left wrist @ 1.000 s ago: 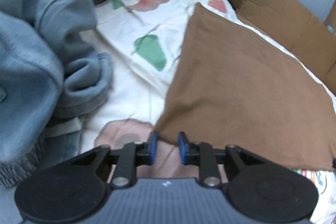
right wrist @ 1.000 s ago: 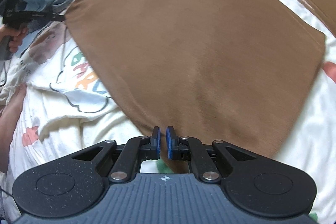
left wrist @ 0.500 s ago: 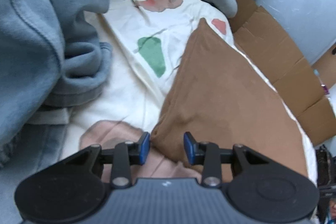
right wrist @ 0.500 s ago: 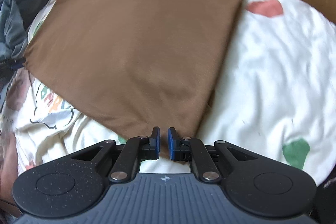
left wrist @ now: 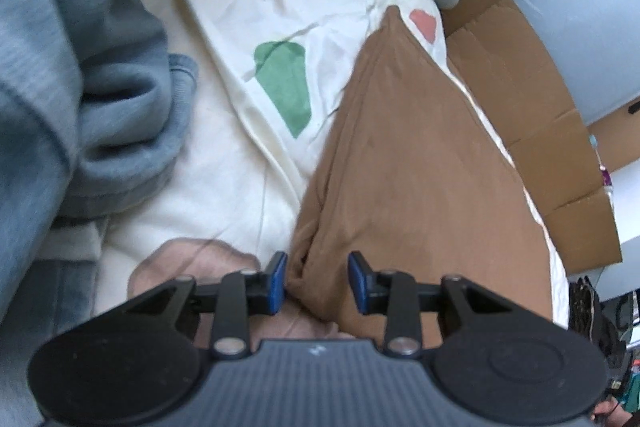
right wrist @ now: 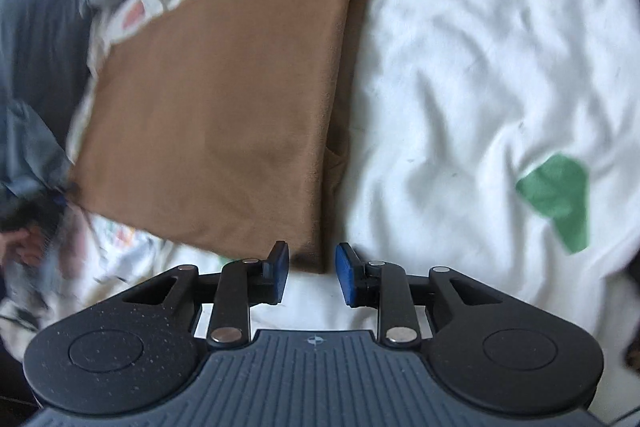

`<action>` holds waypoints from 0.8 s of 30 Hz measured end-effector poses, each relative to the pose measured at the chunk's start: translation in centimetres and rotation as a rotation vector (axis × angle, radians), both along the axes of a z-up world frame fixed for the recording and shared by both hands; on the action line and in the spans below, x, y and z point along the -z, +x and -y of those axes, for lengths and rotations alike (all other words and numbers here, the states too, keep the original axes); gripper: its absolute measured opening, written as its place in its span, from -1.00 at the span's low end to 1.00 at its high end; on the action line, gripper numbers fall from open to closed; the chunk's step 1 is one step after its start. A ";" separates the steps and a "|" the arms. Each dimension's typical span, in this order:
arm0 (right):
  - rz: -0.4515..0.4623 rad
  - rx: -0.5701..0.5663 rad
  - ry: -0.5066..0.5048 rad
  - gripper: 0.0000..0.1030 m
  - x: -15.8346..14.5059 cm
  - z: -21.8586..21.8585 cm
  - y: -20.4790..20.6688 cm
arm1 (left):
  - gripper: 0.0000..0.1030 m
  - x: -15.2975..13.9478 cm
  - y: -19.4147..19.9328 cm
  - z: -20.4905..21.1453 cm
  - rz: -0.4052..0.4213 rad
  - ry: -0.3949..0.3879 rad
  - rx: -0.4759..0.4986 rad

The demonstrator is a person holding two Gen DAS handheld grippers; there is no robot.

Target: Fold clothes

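Bedsheet, white with coloured patches: carries all. Brown folded garment: flat, beside sheet's cardboard-side edge. Left gripper: closing, pads astride bunched corner, not pinching; seat fully before lifting. Right gripper: opening, corner released.

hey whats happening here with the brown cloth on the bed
A person is folding clothes with a handheld gripper in each hand. A brown cloth lies folded into a flat rectangle on a white bedsheet with coloured patches. The left gripper has one corner of the cloth between its pads, its jaws closing. The right gripper sits at another corner, its jaws opening, with the pads clear of the cloth. A pile of blue-grey clothes waits beside it.
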State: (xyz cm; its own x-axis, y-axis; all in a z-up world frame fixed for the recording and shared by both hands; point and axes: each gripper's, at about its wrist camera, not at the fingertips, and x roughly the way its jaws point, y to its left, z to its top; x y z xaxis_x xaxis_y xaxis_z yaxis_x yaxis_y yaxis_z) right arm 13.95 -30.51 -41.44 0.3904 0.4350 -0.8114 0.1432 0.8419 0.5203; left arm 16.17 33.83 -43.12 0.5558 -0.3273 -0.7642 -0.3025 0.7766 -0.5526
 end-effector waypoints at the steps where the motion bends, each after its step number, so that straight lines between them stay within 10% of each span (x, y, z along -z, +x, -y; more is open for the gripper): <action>1: 0.004 0.016 0.031 -0.37 0.4 0.2 0.0 | -0.40 0.1 0.2 0.1 -0.011 0.003 0.008; 11: -0.014 0.176 0.309 -0.37 4.2 2.2 0.8 | -0.73 0.3 0.7 0.0 -0.067 0.001 -0.012; 24: -0.005 0.148 0.331 -0.39 3.5 3.3 -0.5 | -0.80 0.4 0.2 0.3 -0.084 0.009 -0.031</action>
State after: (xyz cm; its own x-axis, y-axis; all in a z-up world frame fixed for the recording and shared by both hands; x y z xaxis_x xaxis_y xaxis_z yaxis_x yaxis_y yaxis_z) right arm 13.49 -33.76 -44.91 0.4656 0.6130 -0.6383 0.2542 0.5982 0.7600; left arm 16.37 33.51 -43.53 0.4997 -0.3035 -0.8113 -0.3714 0.7710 -0.5172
